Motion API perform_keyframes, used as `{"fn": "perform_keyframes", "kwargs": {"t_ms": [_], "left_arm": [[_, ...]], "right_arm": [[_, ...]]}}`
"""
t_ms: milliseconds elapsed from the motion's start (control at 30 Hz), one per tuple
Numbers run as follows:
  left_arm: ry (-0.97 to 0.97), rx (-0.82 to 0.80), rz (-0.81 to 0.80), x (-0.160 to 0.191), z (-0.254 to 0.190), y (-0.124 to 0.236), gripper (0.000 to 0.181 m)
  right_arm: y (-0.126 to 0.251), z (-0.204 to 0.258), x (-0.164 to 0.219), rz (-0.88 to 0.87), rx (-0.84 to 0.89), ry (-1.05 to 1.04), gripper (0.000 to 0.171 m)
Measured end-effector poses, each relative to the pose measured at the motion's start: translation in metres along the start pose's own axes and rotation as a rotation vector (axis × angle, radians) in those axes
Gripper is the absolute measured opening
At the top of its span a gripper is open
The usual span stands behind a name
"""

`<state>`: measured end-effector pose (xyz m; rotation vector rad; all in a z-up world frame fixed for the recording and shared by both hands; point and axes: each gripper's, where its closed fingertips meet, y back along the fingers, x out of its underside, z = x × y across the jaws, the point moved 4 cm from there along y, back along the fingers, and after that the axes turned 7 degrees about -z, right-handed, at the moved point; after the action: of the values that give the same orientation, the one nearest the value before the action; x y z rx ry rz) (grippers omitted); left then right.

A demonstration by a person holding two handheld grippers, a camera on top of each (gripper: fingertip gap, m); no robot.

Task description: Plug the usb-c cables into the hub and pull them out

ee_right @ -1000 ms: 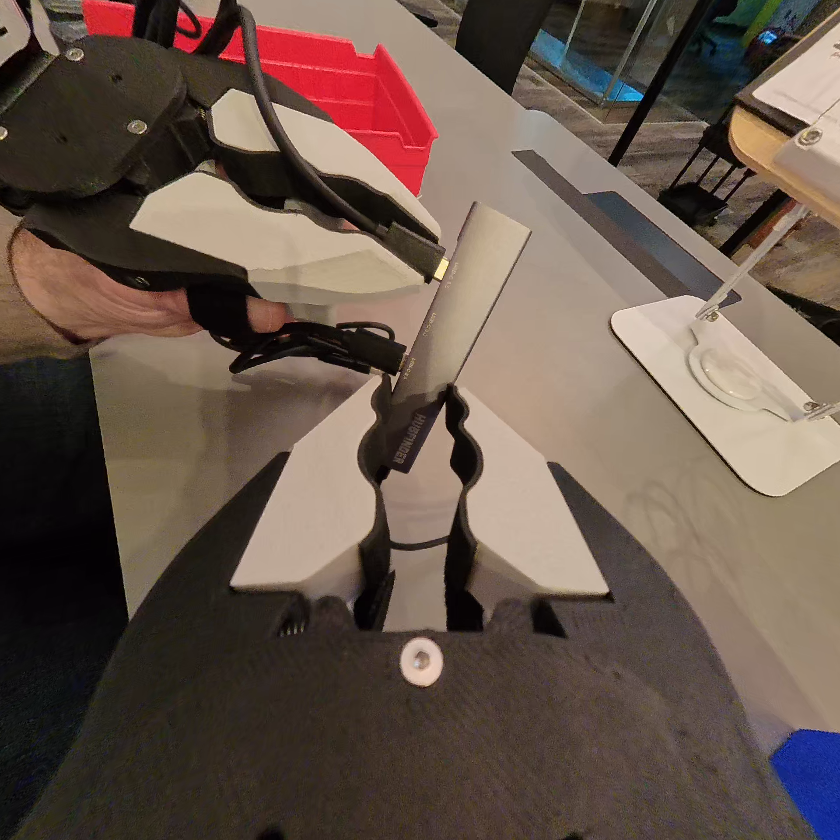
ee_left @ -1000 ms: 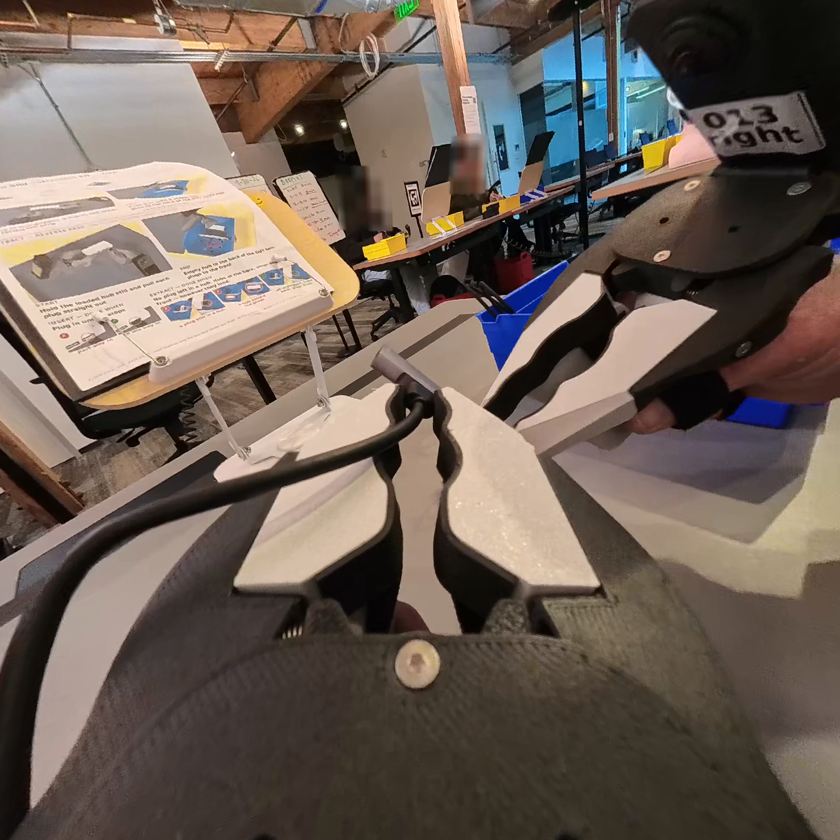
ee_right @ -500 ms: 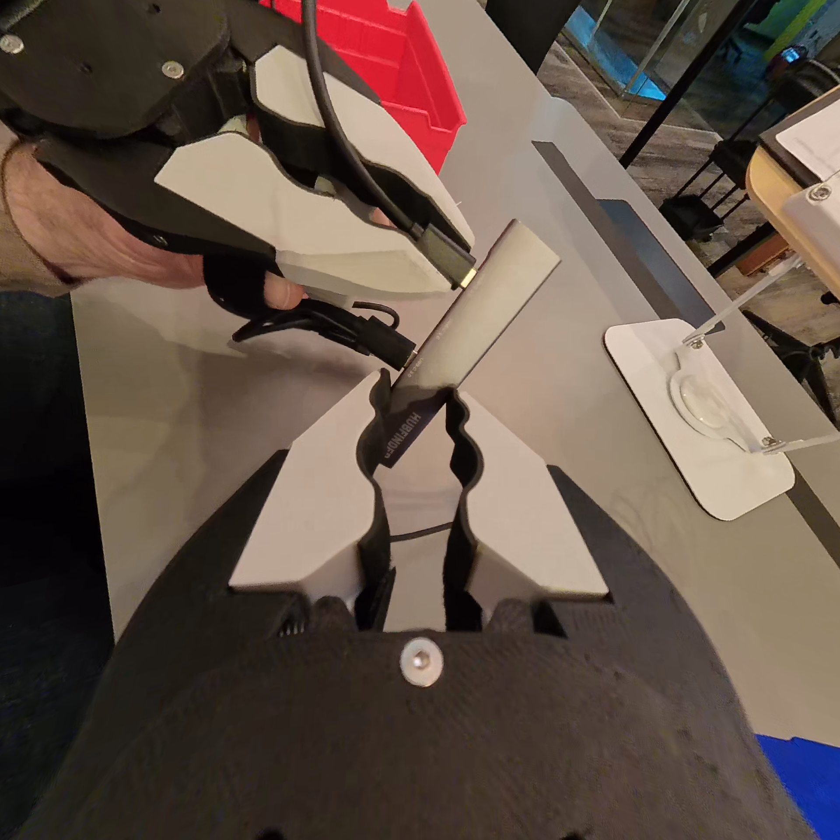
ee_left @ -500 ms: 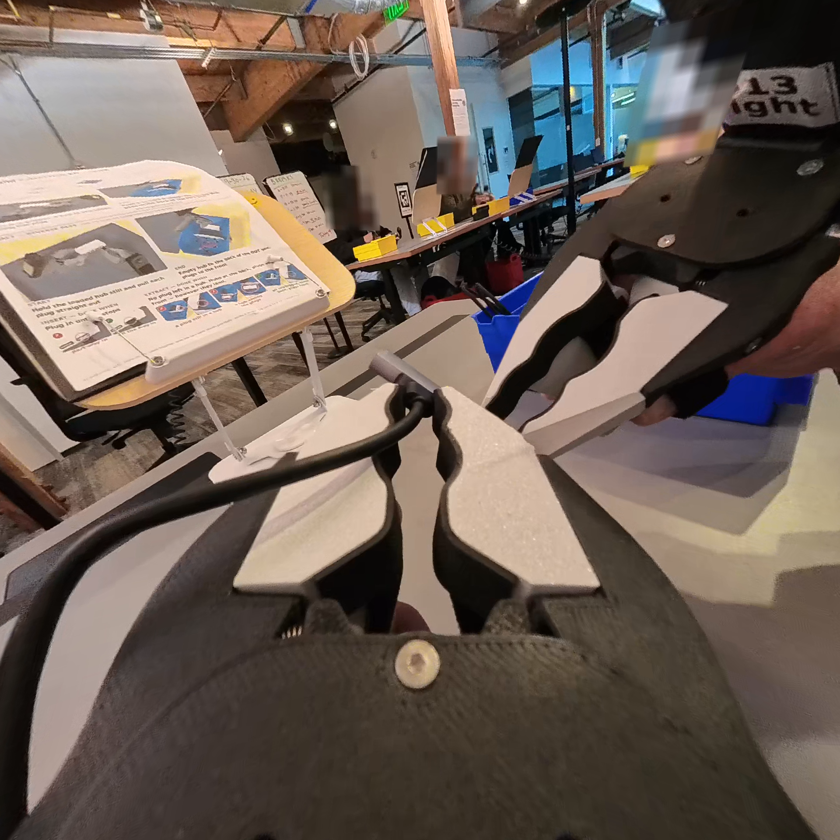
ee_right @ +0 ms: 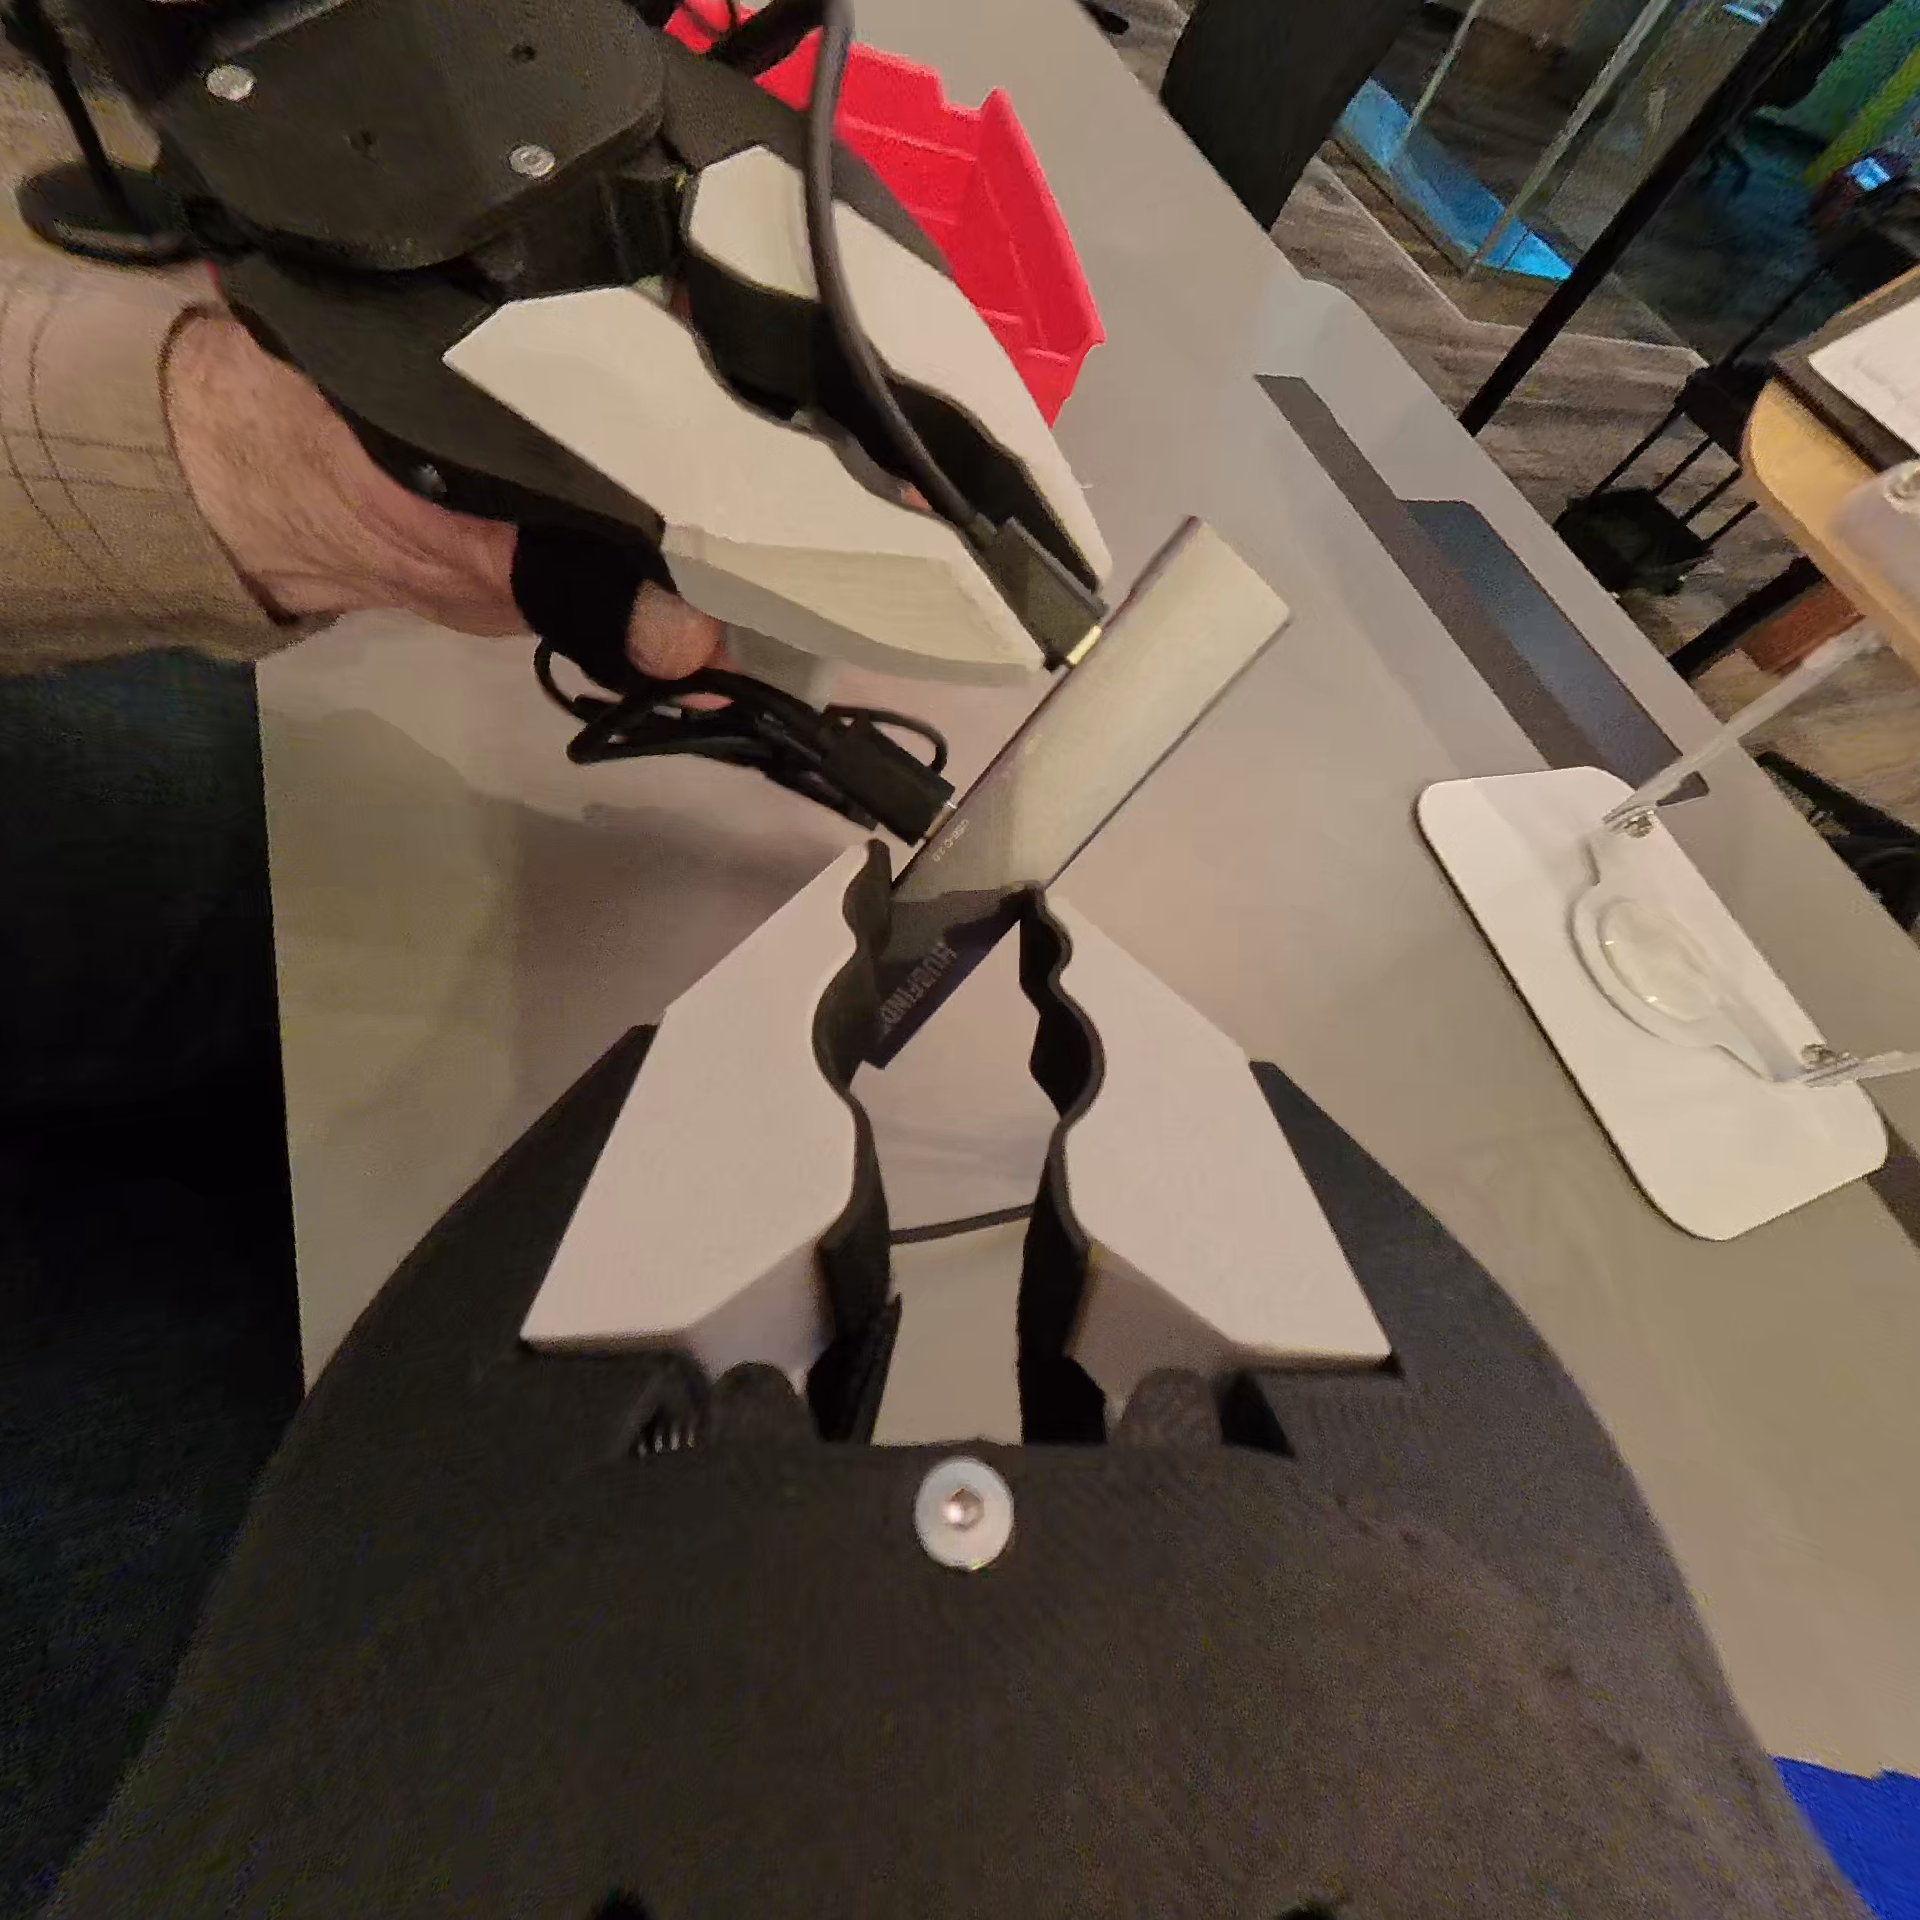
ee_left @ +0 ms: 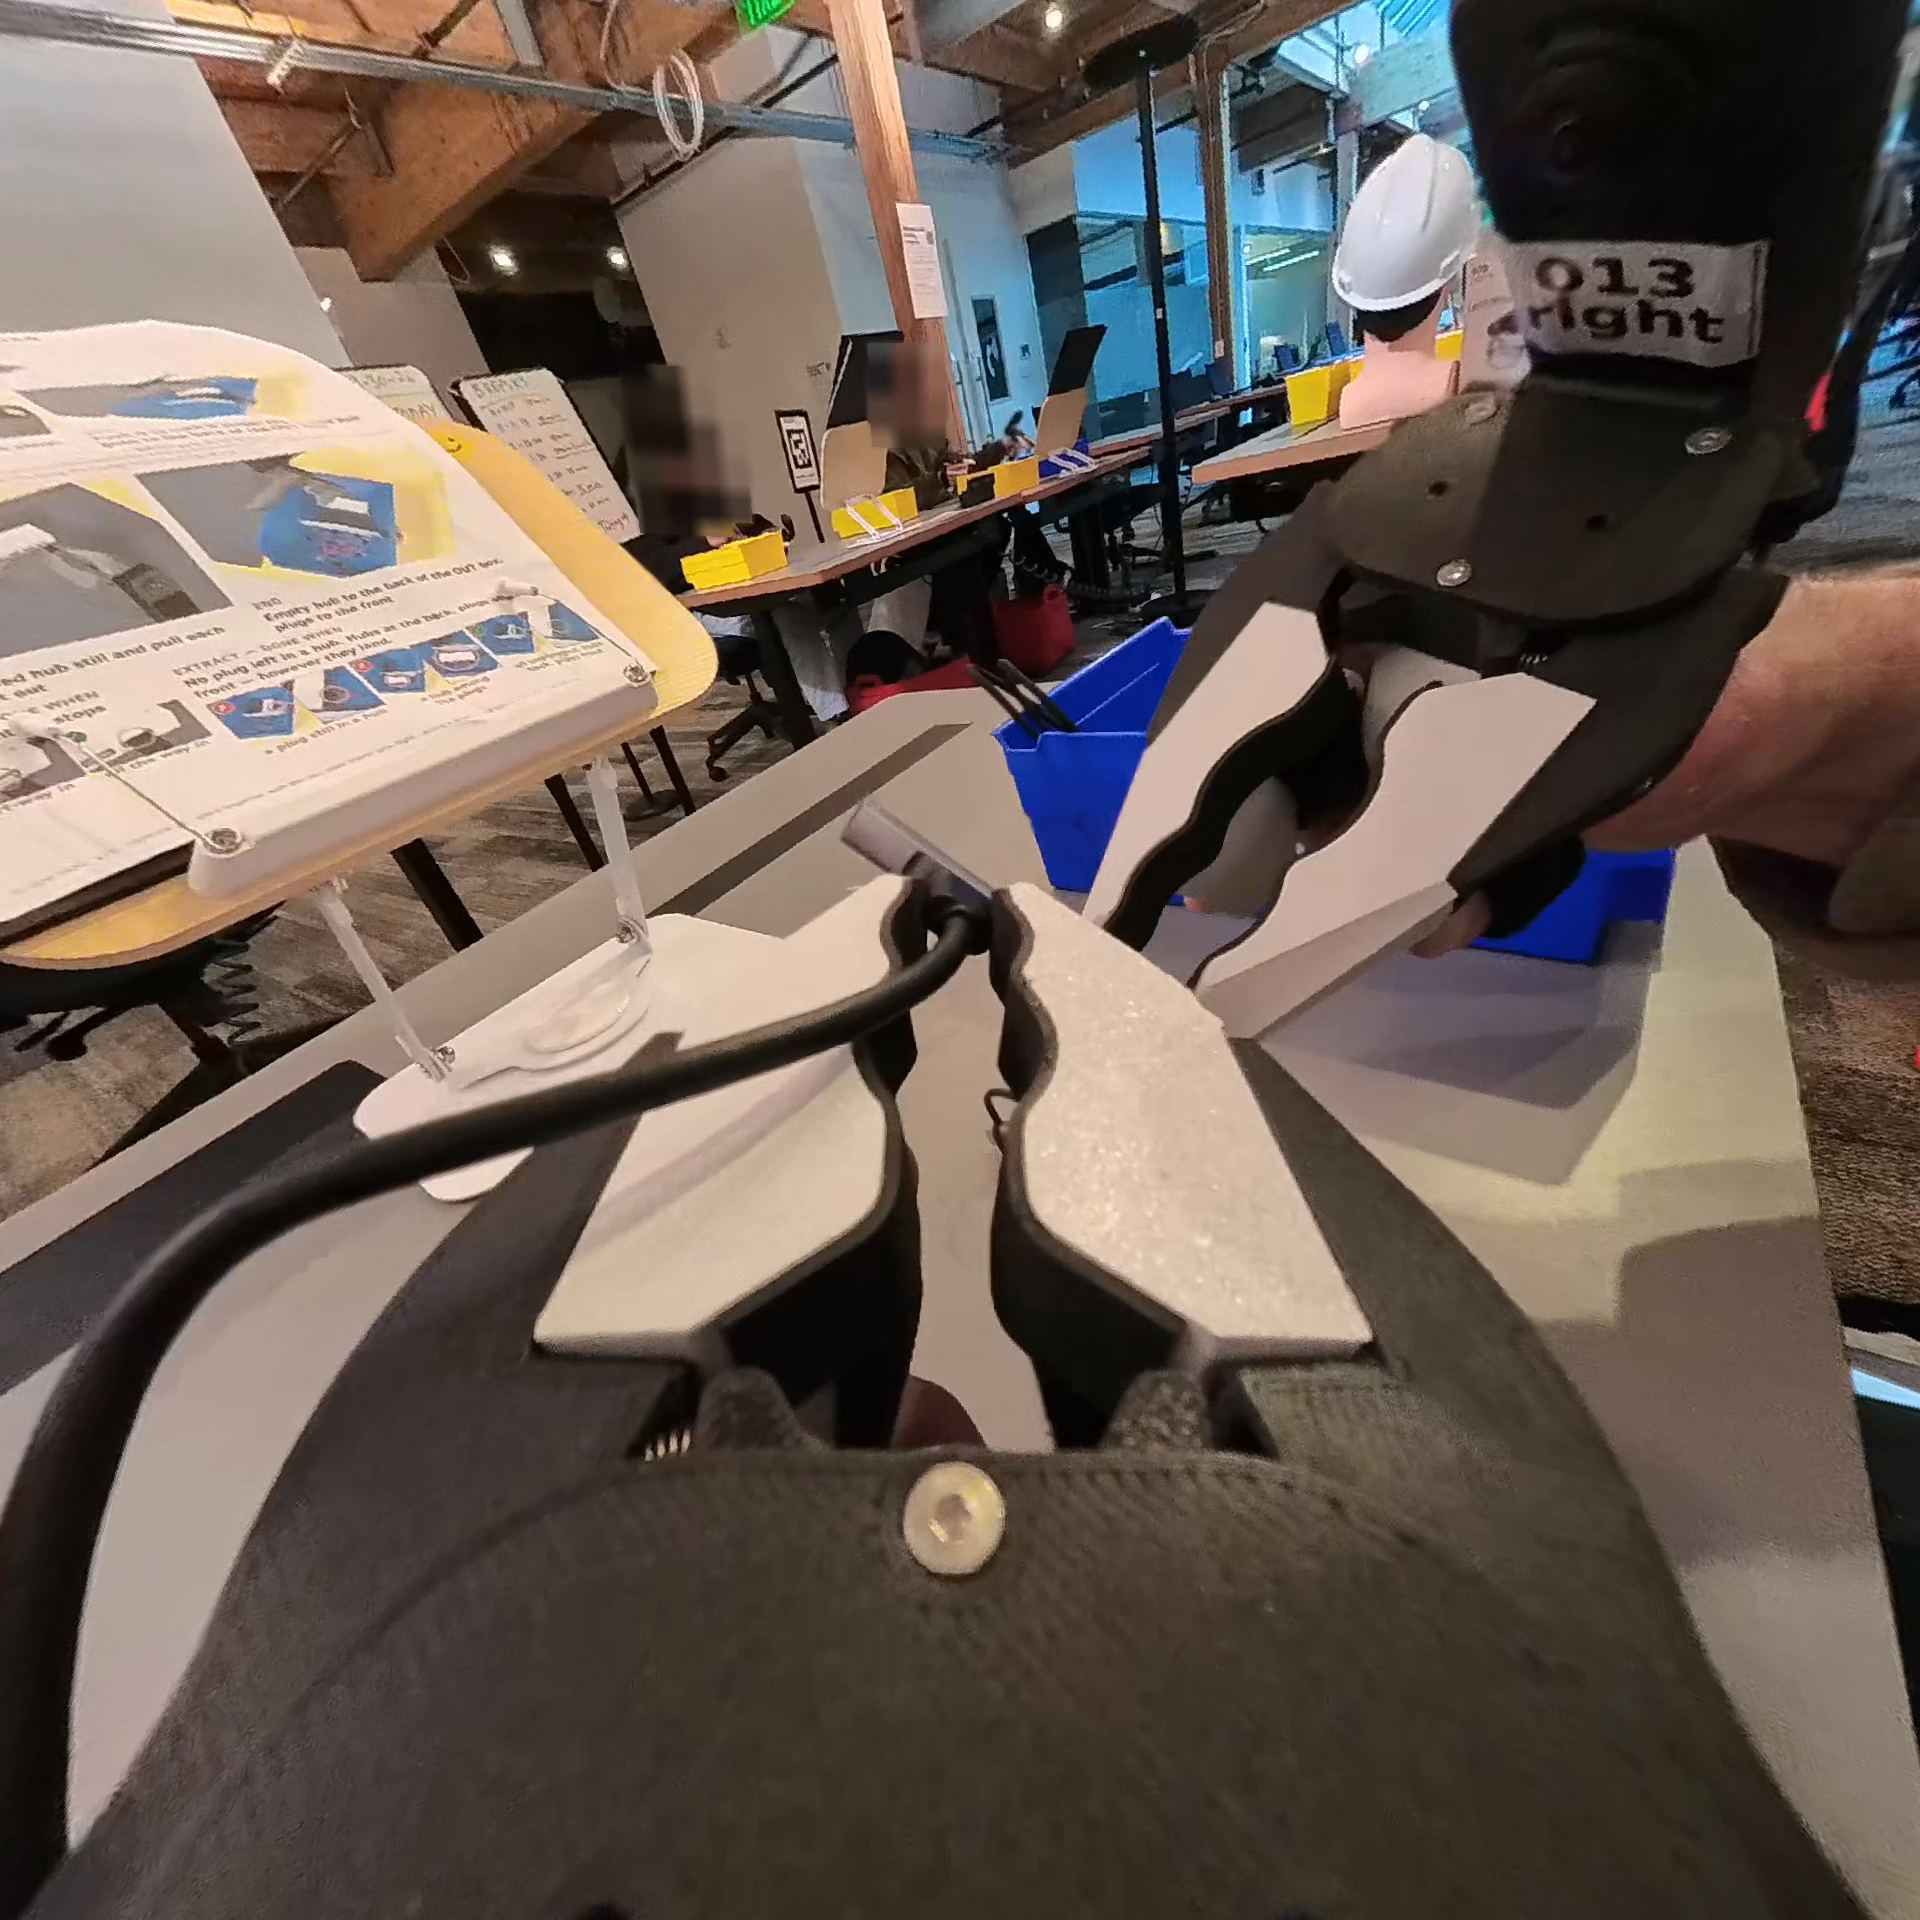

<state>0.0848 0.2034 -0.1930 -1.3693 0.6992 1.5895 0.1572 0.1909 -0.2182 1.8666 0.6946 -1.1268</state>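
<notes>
My right gripper (ee_right: pixel 951 883) is shut on the near end of a dark grey hub (ee_right: pixel 1091 727), which slants up and away to the right above the table. One black USB-C cable (ee_right: pixel 894 795) sits plugged into the hub's left edge near my fingers. My left gripper (ee_left: pixel 951 904) is shut on a second USB-C plug (ee_left: pixel 904 852), its black cable trailing back left. In the right wrist view the left gripper (ee_right: pixel 1070 613) holds that plug (ee_right: pixel 1044 597) with its tip touching the hub's left edge, higher up. The right gripper (ee_left: pixel 1195 935) shows at right in the left wrist view.
A red bin (ee_right: pixel 966 197) stands behind the left gripper. A blue bin (ee_left: pixel 1091 769) stands behind the right gripper. A white-based clear stand (ee_right: pixel 1652 997) holds an instruction sheet (ee_left: pixel 260 603) at the table's far side. The grey table (ee_right: pixel 1351 1039) stretches between them. The left gripper's tips are roughly 5 cm from the right gripper's.
The left gripper has carried its plug forward and down, from a gap beside the hub to the hub's left edge. The right gripper has tilted the hub a little more to the right.
</notes>
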Motion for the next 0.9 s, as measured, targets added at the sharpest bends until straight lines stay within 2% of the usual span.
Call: {"fn": "perform_keyframes", "kwargs": {"t_ms": [133,300,433,567,633,733,900], "left_arm": [[0.001,-0.028,0.003,0.002,0.001,-0.002,0.011],[-0.014,0.014,0.013,0.002,-0.009,-0.005,0.011],[0.015,0.055,-0.031,-0.007,-0.01,-0.002,0.011],[0.055,0.116,-0.078,-0.019,-0.013,0.002,0.011],[0.073,0.165,-0.094,-0.023,-0.017,0.004,0.011],[0.052,0.234,-0.079,-0.024,-0.027,0.004,0.011],[0.052,0.264,-0.099,-0.029,-0.029,0.008,0.011]], "right_arm": [[0.0,-0.004,0.004,-0.004,0.024,-0.077,0.026],[0.003,-0.001,0.004,-0.016,0.004,-0.109,0.035],[0.014,0.006,-0.002,-0.1,-0.191,-0.277,0.03],[0.033,-0.004,-0.018,-0.277,-0.285,-0.445,0.033],[0.038,-0.007,-0.024,-0.341,-0.325,-0.506,0.031],[0.034,0.0,-0.026,-0.321,-0.353,-0.481,0.02],[0.039,0.003,-0.036,-0.369,-0.38,-0.466,0.012]]}}
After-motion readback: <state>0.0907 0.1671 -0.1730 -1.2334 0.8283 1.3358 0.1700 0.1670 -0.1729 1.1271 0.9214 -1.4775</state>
